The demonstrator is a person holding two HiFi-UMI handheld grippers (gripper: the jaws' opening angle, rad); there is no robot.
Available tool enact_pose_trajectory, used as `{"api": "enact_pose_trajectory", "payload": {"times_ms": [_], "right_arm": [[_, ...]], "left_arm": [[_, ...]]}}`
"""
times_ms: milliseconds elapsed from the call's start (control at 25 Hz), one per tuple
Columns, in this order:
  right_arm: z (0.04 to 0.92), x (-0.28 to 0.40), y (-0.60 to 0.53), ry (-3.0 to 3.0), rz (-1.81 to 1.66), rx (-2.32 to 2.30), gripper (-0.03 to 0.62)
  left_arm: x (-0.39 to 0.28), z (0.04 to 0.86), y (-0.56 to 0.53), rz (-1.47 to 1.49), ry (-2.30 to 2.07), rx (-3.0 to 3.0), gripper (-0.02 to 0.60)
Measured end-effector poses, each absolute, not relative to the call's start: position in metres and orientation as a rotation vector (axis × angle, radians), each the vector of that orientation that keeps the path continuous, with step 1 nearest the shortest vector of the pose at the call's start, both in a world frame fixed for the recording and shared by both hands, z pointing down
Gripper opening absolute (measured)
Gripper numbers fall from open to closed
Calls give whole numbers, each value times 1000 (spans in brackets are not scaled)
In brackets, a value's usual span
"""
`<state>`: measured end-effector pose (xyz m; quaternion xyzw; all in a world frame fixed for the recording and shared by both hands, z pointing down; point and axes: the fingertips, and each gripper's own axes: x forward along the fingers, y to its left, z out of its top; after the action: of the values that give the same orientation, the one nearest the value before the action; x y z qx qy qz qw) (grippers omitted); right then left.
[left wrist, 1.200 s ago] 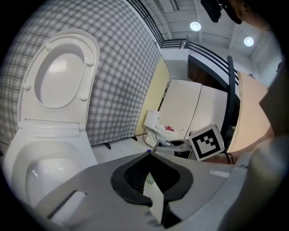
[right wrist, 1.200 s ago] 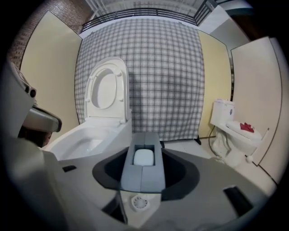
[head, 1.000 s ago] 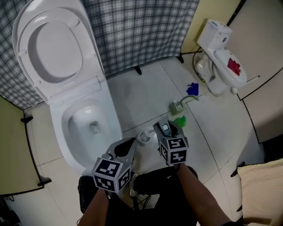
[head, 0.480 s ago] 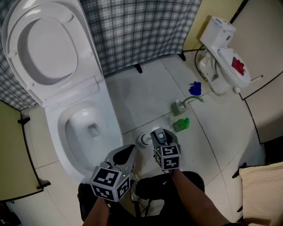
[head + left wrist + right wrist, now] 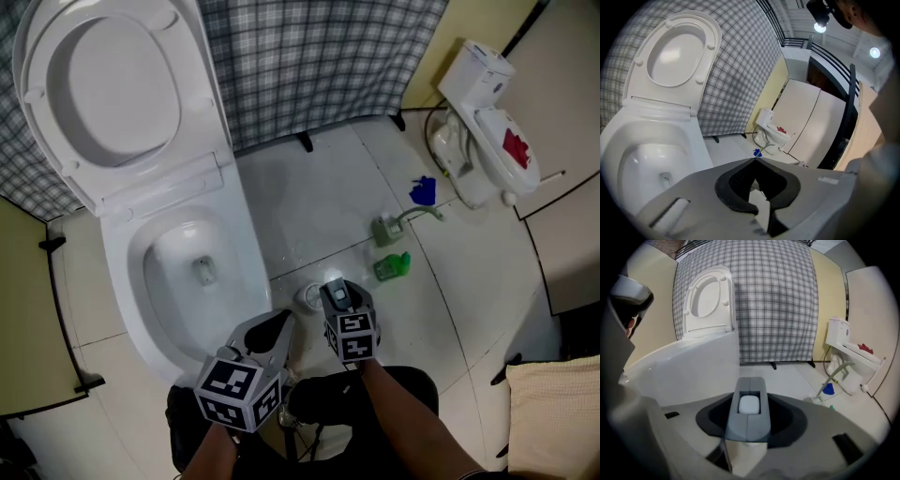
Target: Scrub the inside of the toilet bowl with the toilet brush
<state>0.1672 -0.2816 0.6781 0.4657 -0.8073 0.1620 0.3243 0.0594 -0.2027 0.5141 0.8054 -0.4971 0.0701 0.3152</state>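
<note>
The white toilet bowl [image 5: 202,267] stands at the left with its lid [image 5: 103,94] raised. My right gripper [image 5: 336,289] is low over the floor beside the bowl's front. It is shut on the grey handle of the toilet brush [image 5: 750,423], which has a white button and fills the gap between the wide-set jaws. The brush head is hidden beneath the gripper. A small white round cup [image 5: 307,297] sits on the floor just left of it. My left gripper [image 5: 279,321] hangs close by at the bowl's front rim, its tips together and holding nothing.
A checked curtain [image 5: 309,66] hangs behind the toilet. On the floor to the right lie a green bottle [image 5: 392,267], a grey-green fitting [image 5: 384,230] and a blue object [image 5: 423,191], with a second small toilet [image 5: 487,141] beyond. A cream cushion [image 5: 553,403] is at the lower right.
My right gripper has sunk toward the floor with the brush handle, ending closer to the white cup. The left gripper has dropped only slightly.
</note>
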Motion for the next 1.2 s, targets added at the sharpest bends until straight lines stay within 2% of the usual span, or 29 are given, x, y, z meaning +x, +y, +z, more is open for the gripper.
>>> {"api": "enact_pose_trajectory", "payload": {"times_ms": [560, 640, 680, 880, 1080, 1120, 1200], "right_arm": [[692, 169, -276, -2096, 463, 1241, 213], [687, 167, -277, -2121, 487, 1244, 282], [682, 167, -278, -2132, 491, 1250, 282], [641, 164, -280, -2230, 507, 1302, 282], [558, 151, -282, -2438, 490, 1340, 282], [540, 144, -280, -2481, 458, 1322, 278], [508, 127, -275, -2549, 360, 1284, 196]], "left_arm": [[54, 519, -198, 176, -1330, 2093, 9], [50, 517, -200, 168, -1343, 2089, 9], [48, 516, -201, 165, -1348, 2089, 9], [37, 509, -199, 157, -1388, 2080, 9], [26, 481, -190, 121, -1443, 2112, 9], [23, 475, -188, 113, -1455, 2123, 9], [12, 467, -181, 94, -1479, 2143, 9]]}}
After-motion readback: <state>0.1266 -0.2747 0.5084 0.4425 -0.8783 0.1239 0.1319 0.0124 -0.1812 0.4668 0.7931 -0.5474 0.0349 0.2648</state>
